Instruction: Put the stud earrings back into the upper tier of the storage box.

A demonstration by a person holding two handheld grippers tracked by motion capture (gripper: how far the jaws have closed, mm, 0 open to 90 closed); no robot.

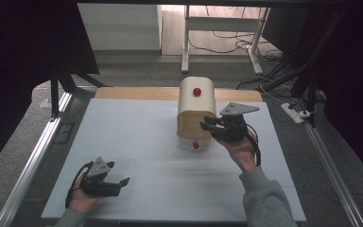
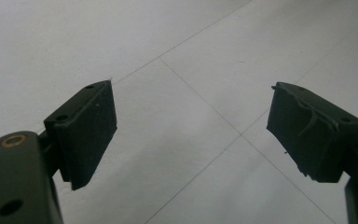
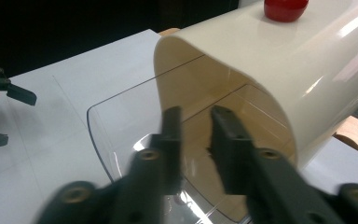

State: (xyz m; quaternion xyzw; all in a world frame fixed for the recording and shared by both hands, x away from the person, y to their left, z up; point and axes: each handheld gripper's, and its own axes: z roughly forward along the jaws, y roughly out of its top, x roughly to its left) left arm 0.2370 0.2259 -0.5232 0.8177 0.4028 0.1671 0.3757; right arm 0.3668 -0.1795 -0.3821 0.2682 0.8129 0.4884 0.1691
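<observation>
A cream, round-topped box (image 1: 196, 101) stands at the back middle of the white mat, with a red knob (image 1: 197, 91) on top. Its clear door (image 1: 189, 142) is folded down flat in front and carries a second red knob (image 1: 196, 145). My right gripper (image 1: 207, 124) hovers at the box's open mouth, above the door. In the right gripper view its jaws (image 3: 196, 114) stand a narrow gap apart with nothing between them, pointing into the box (image 3: 270, 60) over the clear door (image 3: 116, 121). My left gripper (image 1: 123, 184) rests at the mat's front left, open wide and empty (image 2: 191, 130).
The white mat (image 1: 146, 132) covers a wooden table whose back edge (image 1: 137, 92) shows behind the box. Metal rails (image 1: 38, 151) run along both sides. Cables and a power strip (image 1: 295, 113) lie on the floor at the right. The left gripper (image 3: 16, 119) shows far left in the right gripper view.
</observation>
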